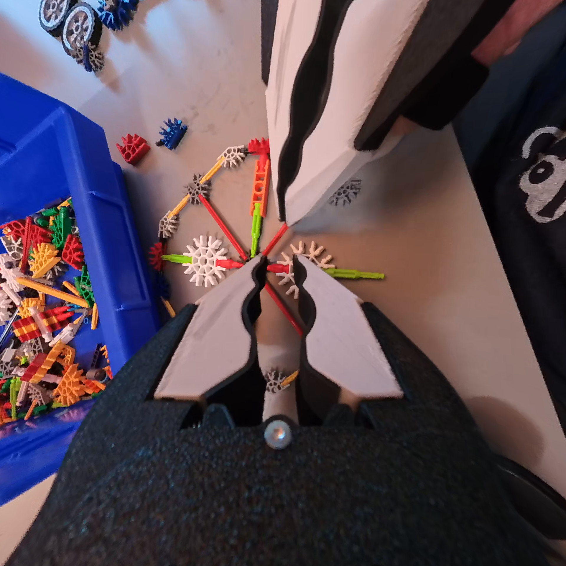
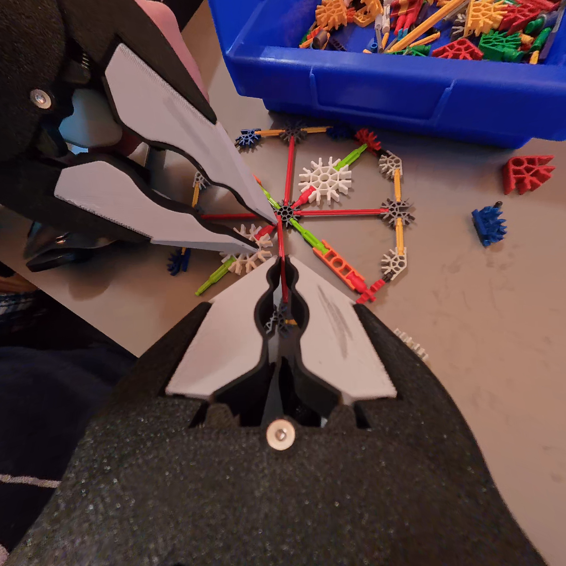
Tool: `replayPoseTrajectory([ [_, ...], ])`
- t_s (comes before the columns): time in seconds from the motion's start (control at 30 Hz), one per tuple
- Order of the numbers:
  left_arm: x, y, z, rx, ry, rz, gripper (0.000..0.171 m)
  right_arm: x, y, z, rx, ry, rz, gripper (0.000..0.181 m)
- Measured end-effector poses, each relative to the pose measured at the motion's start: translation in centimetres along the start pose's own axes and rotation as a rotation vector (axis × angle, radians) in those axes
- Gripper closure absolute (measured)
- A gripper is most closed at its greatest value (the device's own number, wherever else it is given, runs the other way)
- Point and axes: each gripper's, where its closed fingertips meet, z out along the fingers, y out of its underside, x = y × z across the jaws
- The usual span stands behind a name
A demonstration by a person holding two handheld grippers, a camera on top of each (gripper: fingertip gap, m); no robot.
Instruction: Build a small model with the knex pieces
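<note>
A flat wheel of plastic rods and connectors lies on the beige table [image 2: 459,306], with red spokes meeting at a black hub [image 2: 286,212]. My right gripper [image 2: 281,260] is shut on one red spoke [image 2: 284,281] a little out from the hub. It also shows in the left wrist view [image 1: 283,220], holding the same spoke [image 1: 275,239]. My left gripper [image 1: 278,258] is open, one tip at the hub, the other over a white snowflake connector [image 1: 312,254]. A short red piece [image 1: 277,269] lies between its tips. It shows in the right wrist view [image 2: 266,235] too.
A blue bin [image 1: 92,199] full of loose pieces stands close beside the wheel [image 2: 382,88]. A loose red connector [image 2: 527,173] and blue connector [image 2: 489,225] lie on the table. Toy tyres [image 1: 81,30] lie farther off. A person's dark clothing [image 1: 520,214] is at the table edge. My two grippers' fingertips are within a few centimetres of each other. The wheel [image 2: 382,88] sits 10 cm or so from the ends of my left fingers. Seen from the left wrist view [image 1: 112,243] as well.
</note>
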Motion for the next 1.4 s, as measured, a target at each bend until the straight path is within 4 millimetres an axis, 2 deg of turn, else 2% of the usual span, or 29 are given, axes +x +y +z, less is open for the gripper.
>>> replayPoseTrajectory([
  [0.23,-0.45,0.06,-0.27,-0.007,-0.001,0.005,0.155,0.42,-0.16,-0.38,0.022,0.011,0.022,0.181],
  [0.77,-0.19,-0.04,0.31,-0.017,0.028,0.000,0.158,-0.56,0.34,0.15,0.011,-0.029,0.015,0.179],
  [1.13,-0.82,0.02,-0.27,0.001,0.017,-0.033,0.158,0.12,0.00,-0.21,0.041,-0.008,0.019,0.181],
  [1.4,-0.50,0.05,0.06,-0.014,0.027,-0.008,0.159,0.13,0.38,0.02,0.028,-0.016,0.034,0.181],
])
